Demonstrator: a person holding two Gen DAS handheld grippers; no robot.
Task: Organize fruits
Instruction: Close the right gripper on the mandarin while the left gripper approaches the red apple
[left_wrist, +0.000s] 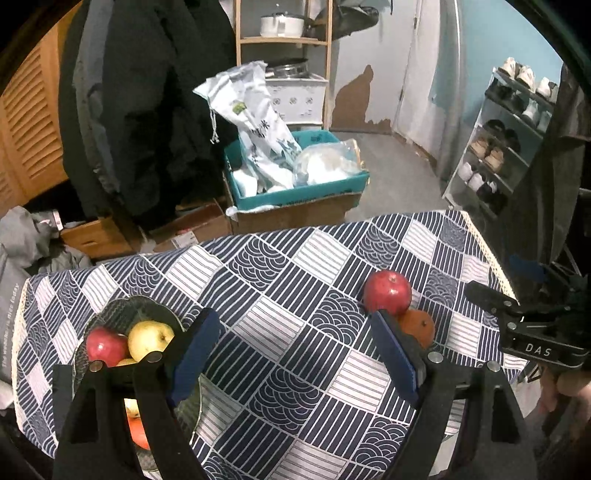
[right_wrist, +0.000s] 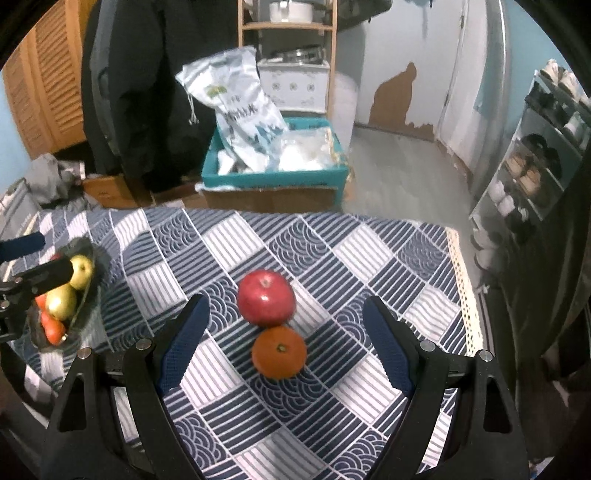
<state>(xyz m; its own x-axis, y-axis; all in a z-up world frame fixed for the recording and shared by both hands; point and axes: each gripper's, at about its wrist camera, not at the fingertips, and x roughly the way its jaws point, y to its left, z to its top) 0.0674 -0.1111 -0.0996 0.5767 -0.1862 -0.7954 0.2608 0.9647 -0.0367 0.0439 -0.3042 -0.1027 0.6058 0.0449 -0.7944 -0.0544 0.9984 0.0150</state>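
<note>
A red apple (right_wrist: 266, 302) and an orange (right_wrist: 279, 352) touch each other on the patterned tablecloth (right_wrist: 332, 406). My right gripper (right_wrist: 291, 343) is open and empty, with both fruits between its fingers. A dark glass bowl (left_wrist: 122, 314) at the table's left holds a red apple (left_wrist: 104, 346), a yellow apple (left_wrist: 149, 339) and other fruit. My left gripper (left_wrist: 295, 354) is open and empty, its left finger over the bowl. The loose red apple (left_wrist: 387, 291) and orange (left_wrist: 419, 326) also show by its right finger. The right gripper shows at the right edge of the left wrist view (left_wrist: 491, 299).
Beyond the table's far edge stands a teal crate (right_wrist: 273, 177) of white bags on cardboard boxes. A shoe rack (left_wrist: 498, 147) is at the right, dark coats (left_wrist: 147, 110) and a wooden shelf (left_wrist: 284, 40) behind. The table's right edge (right_wrist: 465, 295) has a cream trim.
</note>
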